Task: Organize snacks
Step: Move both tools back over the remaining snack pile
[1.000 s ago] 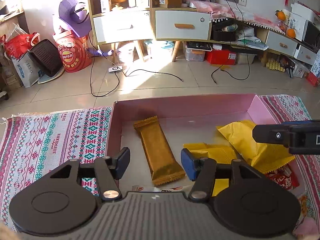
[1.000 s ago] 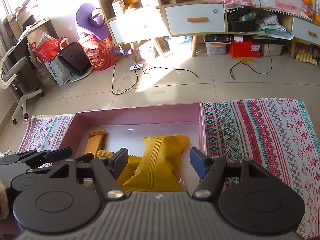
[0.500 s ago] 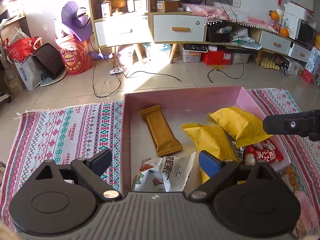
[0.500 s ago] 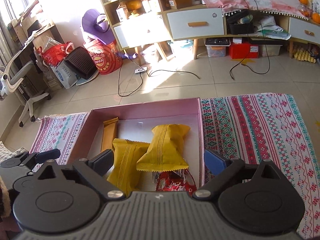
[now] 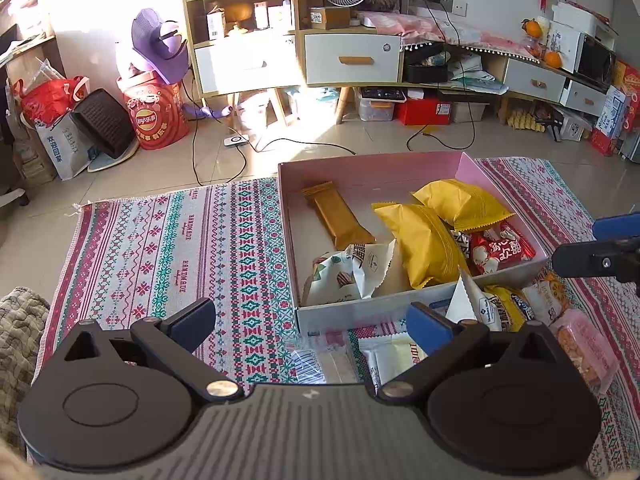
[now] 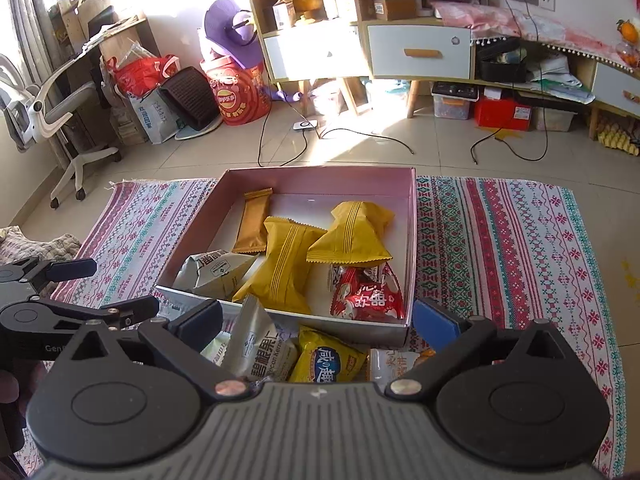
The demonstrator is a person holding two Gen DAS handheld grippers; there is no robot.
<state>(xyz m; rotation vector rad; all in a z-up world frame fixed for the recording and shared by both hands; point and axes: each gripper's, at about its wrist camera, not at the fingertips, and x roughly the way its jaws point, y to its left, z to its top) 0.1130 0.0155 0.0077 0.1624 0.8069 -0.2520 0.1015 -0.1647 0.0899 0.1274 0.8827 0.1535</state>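
A pink box [image 5: 376,166] [image 6: 316,174] stands on a patterned cloth. In it lie a brown bar [image 5: 338,216] [image 6: 253,220], two yellow packets [image 5: 424,246] [image 6: 286,264], a red packet [image 5: 500,246] [image 6: 370,294] and a white nut packet [image 5: 352,272] [image 6: 214,274]. More snacks lie in front of the box: a silver packet [image 6: 258,340], a yellow bag [image 6: 326,360] and a white wrapper [image 5: 394,356]. My left gripper [image 5: 310,326] is open and empty, just in front of the box. My right gripper [image 6: 318,322] is open and empty over the loose snacks.
The patterned cloth [image 5: 180,248] [image 6: 500,248] covers the surface on both sides of the box. A pink packet [image 5: 584,350] lies at the front right. Beyond are the tiled floor, cables, a cabinet and an office chair [image 6: 52,104].
Both grippers have pulled back from over the box and opened wider. The box's contents and the loose snacks in front of it have come into view.
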